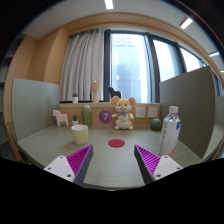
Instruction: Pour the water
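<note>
A: Where is the clear plastic water bottle with the blue label [171, 131]?

B: Upright on the pale green tabletop [110, 160], right of the round magenta coaster [117, 143] and beyond the right finger.

A: And the hand-held gripper [113, 161]?

B: Its fingers stand apart, holding nothing; the coaster lies ahead between them.

A: Anything left of the coaster?

B: A short cream-coloured cup [80, 134]. Behind the coaster sits a beige plush mouse toy [122, 112].

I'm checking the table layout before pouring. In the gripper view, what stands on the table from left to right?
Small white animal figure → white cup → plush mouse toy → water bottle. The gripper is open, nothing between its fingers.
</note>
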{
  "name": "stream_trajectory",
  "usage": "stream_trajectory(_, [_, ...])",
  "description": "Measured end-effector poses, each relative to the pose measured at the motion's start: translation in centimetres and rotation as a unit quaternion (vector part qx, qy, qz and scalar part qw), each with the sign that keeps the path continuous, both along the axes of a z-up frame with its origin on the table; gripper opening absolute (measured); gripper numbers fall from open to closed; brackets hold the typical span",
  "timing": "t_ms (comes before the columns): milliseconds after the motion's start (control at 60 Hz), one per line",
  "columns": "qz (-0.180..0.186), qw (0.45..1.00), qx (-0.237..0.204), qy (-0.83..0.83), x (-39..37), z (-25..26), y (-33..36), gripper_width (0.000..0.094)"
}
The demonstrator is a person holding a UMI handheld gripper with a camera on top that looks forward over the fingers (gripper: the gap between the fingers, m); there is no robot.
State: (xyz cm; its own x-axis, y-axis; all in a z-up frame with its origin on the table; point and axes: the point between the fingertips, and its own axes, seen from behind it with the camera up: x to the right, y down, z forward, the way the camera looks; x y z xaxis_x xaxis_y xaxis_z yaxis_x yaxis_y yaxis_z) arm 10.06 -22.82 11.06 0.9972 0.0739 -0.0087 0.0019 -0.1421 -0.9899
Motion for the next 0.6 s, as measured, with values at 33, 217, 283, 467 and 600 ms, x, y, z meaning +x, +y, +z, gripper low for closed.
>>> stream_trajectory(33, [-0.014, 1.0, -0.003, -0.007, 2.1, -0.6, -0.7, 0.0845])
stream_trajectory(217, [-0.1, 0.995, -0.016, -0.026, 12.5, -1.3, -2.7, 0.0841])
stream_trajectory(283, [-0.121, 0.992, -0.017, -0.027, 15.3, -1.0, -2.4, 0.0839])
stream_trajectory(467, [-0.131, 0.991, -0.021, -0.024, 19.1, -1.0, 1.5, 0.084])
stream_trajectory(600, [-0.12, 0.993, -0.008, -0.016, 20.0, -0.6, 5.1, 0.0843])
